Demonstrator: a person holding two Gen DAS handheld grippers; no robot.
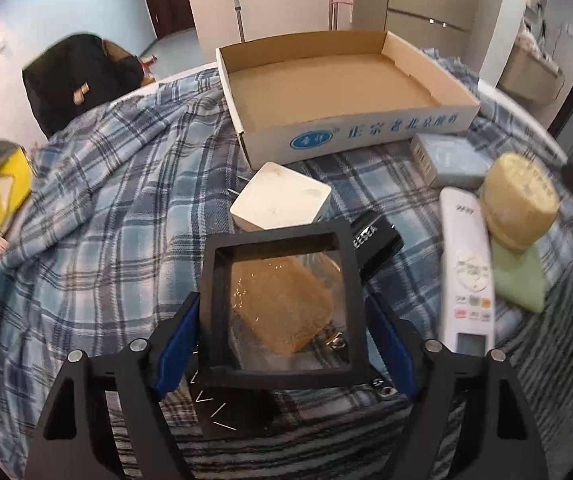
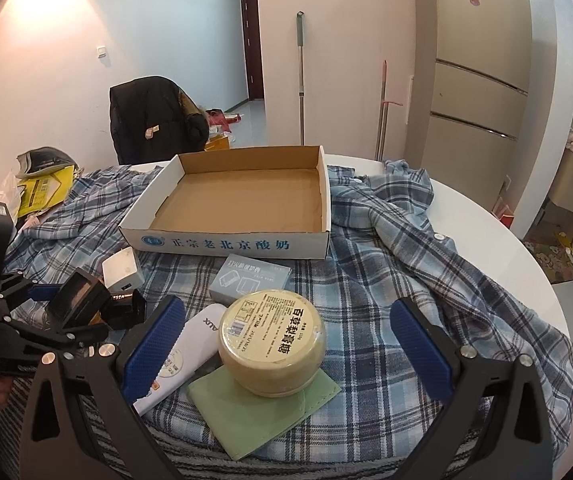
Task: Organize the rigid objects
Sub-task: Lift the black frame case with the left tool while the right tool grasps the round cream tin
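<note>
The left gripper (image 1: 282, 332), fingers spread around a square black display frame (image 1: 282, 300), tilted; right gripper (image 2: 286, 344) spread wide; plaid-clothed white counter (image 2: 466, 216).

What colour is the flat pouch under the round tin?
Pale green pouch, clearest in the right wrist view, beneath the round tin.

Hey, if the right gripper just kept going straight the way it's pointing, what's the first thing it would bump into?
Most likely the round yellow tin sitting on the green pouch, which lies between the open jaws of the right gripper. Depth is hard to judge through the fisheye, so the white remote beside it might be clipped too.
</note>
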